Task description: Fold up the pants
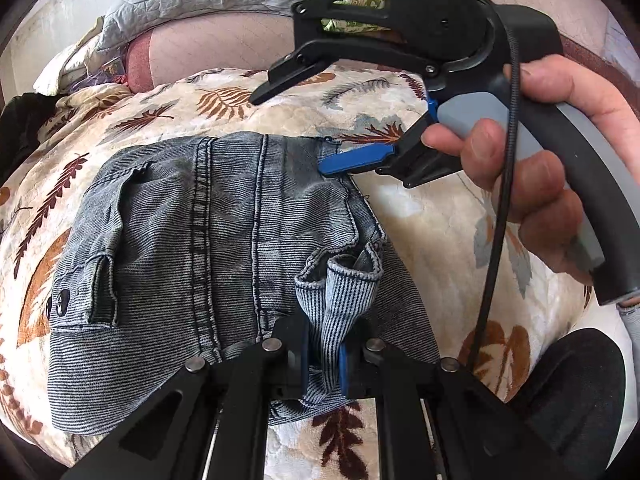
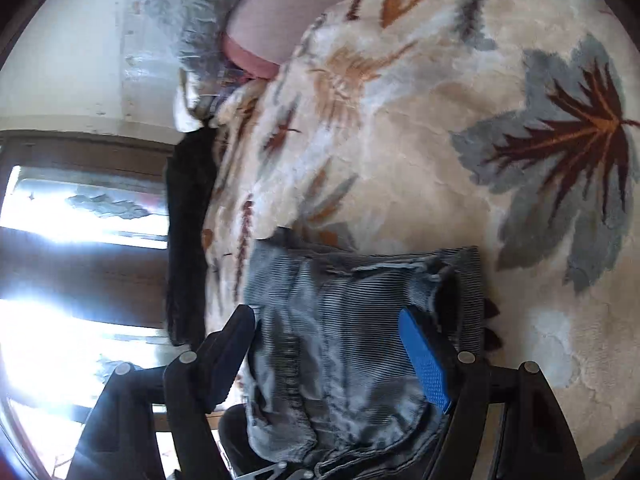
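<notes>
The left gripper (image 1: 324,354) pinches a fold of the jeans (image 1: 224,248) on the blanket (image 1: 432,224); the right gripper (image 1: 288,132) – jaws spread – holds nothing.

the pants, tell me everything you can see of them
The pants are faded grey-blue ribbed denim with heavy double-stitched seams, a flapped pocket with dark snaps and ribbed cuffs. They lie already folded into a compact bundle on the leaf-patterned blanket. The left gripper is shut on a bunched ribbed cuff at the near edge. The right gripper stands open at the far corner, its blue finger on or just above the cloth.
</notes>
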### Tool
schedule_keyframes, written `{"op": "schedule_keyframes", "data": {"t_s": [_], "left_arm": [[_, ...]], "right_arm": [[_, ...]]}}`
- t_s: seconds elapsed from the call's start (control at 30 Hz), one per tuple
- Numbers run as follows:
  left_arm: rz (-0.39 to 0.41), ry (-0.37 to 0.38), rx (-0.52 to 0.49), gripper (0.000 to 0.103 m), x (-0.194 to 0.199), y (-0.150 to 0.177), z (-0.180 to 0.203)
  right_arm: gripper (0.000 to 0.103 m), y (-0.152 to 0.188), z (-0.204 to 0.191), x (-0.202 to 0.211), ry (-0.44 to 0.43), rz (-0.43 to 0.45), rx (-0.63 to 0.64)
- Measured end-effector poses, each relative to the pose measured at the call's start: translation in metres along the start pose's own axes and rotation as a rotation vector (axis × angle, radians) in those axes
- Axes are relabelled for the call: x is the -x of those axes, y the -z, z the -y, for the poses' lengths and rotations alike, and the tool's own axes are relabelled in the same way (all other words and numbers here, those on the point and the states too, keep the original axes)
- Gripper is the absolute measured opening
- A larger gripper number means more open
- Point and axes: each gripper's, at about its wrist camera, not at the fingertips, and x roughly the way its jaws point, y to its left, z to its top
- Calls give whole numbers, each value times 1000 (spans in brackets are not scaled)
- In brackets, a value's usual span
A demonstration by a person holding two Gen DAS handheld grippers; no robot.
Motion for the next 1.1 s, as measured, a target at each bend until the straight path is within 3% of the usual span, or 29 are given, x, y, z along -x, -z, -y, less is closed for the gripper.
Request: {"op": "schedule_keyframes", "data": {"t_s": [0.1, 0.2, 0.33, 0.4, 0.47, 0.5, 0.57, 0.8, 0.87, 1.0, 1.1], "left_arm": [[3, 46, 38, 10, 3, -3, -9], [8, 81, 76, 10, 6, -7, -13], [39, 128, 120, 10, 18, -12, -20], [54, 143, 127, 10, 23, -14, -22], [66, 151, 132, 10, 29, -16, -25], [76, 153, 132, 10, 32, -18, -26], [98, 154, 131, 10, 40, -21, -27], [198, 116, 97, 10, 73, -36, -17], [184, 101, 69, 10, 63, -36, -6], [78, 30, -13, 10, 18, -22, 20], [35, -1, -53, 10, 0, -8, 27]], "right_arm": [[78, 9, -10, 26, -24, 94, 74], [78, 7, -10, 42, 117, 159, 105], [76, -3, -5, 22, 214, 100, 120], [70, -4, -6, 8, 237, 65, 145], [48, -6, -8, -3, 250, 35, 154], [43, -7, -10, -7, 254, 18, 156], [9, -9, -19, -6, 267, 27, 183], [8, -4, -81, 17, 323, 144, 370], [8, -6, -74, 18, 359, 152, 366], [8, -9, -34, 2, 395, 109, 330], [8, -7, 0, -11, 375, 65, 269]]}}
